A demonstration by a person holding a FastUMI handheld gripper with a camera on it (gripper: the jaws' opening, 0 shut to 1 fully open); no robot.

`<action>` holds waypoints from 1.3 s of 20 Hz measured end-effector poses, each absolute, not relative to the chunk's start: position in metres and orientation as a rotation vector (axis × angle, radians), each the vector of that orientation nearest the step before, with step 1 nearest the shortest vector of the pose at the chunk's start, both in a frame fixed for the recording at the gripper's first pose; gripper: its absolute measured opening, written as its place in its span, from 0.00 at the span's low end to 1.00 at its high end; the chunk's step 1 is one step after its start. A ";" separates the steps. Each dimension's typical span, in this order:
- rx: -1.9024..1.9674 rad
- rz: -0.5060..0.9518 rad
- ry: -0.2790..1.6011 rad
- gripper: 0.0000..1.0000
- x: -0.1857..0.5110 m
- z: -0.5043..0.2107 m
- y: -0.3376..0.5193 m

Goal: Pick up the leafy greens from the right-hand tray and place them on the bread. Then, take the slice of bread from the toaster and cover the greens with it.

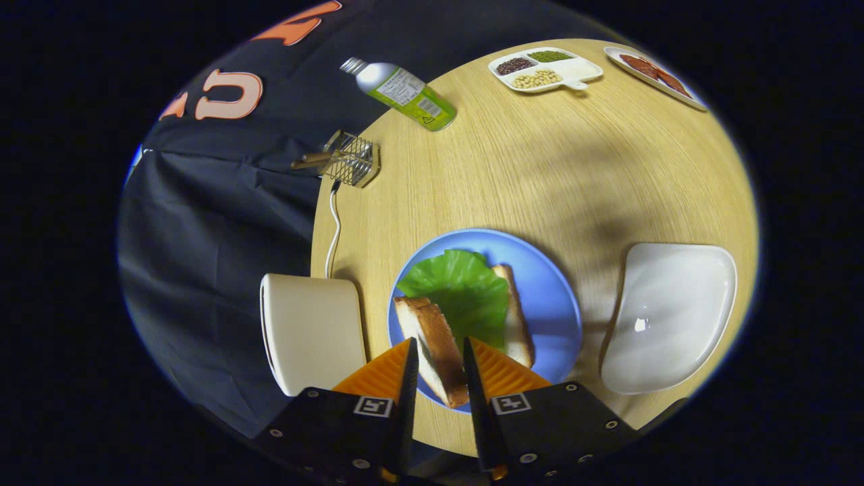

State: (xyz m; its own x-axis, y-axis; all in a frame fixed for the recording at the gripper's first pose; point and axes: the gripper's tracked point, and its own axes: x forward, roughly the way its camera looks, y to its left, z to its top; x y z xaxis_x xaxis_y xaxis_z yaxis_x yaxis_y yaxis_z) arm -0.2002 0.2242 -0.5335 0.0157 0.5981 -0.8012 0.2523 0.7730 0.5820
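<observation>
A round desk point(540, 175) of pale wood-grain laminate carries everything here, with a matte blue plate point(557, 304) as its centre. To the plate's right lies one glossy white tray point(668, 317) with rounded corners, its hollow bare. To the plate's left stands one cream toaster point(310, 331), smooth and box-shaped, a white cord point(334, 229) running from it toward a small wire rack point(351, 160) at the desk's rim beyond. On the plate, one crinkled leafy green point(459, 293) lies spread over a toasted bread slice point(518, 324) whose crust shows along the leaf's right side. A second slice of bread point(435, 347), browned and porous, stands on edge between the fingers of the hand-held gripper point(439, 368), which is clenched on it from both sides just above the plate's near rim. Far beyond the plate, one green-labelled metal bottle point(398, 91) lies on its side, one white divided dish point(545, 69) holds three kinds of beans, and one narrow white dish point(655, 75) holds reddish slices.
</observation>
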 end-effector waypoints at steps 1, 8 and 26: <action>0.715 0.294 1.558 0.49 -0.197 -0.532 0.223; 0.608 0.258 1.413 0.87 -0.155 -0.495 0.179; 0.139 0.183 0.579 0.96 -0.027 -0.214 0.052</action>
State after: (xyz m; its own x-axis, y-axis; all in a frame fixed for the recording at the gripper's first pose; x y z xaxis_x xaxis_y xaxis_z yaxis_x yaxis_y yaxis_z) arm -0.0273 0.0519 -0.2144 0.8217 0.2105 -0.5297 -0.1326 0.9744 0.1815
